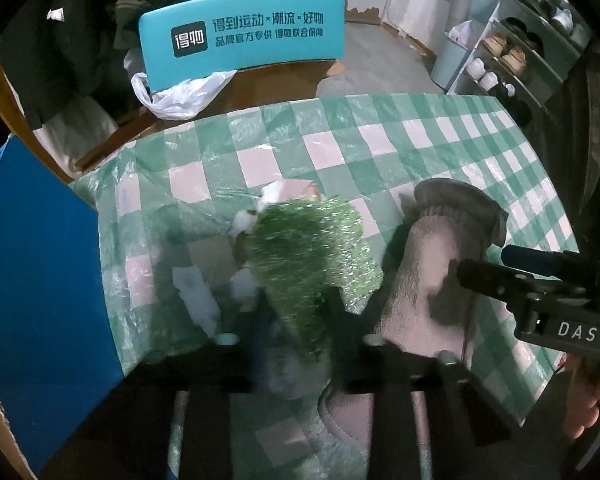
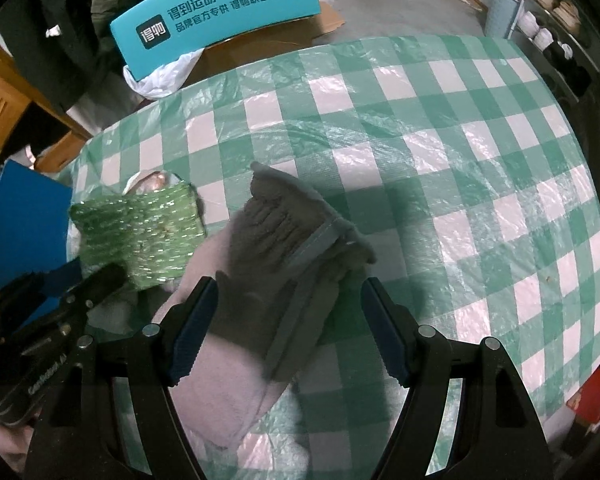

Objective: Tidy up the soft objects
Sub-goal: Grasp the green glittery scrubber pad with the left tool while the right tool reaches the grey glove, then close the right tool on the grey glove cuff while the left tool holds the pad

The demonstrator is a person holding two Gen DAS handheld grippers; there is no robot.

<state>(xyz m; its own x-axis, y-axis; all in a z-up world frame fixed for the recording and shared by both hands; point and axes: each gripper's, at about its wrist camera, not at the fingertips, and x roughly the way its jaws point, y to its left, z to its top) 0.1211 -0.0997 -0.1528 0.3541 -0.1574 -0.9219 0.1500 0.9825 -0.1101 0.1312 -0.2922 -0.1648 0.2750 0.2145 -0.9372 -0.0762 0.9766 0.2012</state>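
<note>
Green glittery soft piece (image 1: 312, 256) | lies on the checked table (image 2: 440, 128), clamped between left gripper (image 1: 296, 308) fingers | grey-pink plush cloth (image 2: 260, 280) just beside it, under right gripper (image 2: 284, 332) | right jaws wide apart, gripping nothing

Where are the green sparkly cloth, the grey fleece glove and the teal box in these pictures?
green sparkly cloth (image 2: 140, 236): right wrist view, middle of its glittery face.
grey fleece glove (image 2: 284, 216): right wrist view, gathered cuff.
teal box (image 1: 244, 36): left wrist view, printed side panel.
</note>
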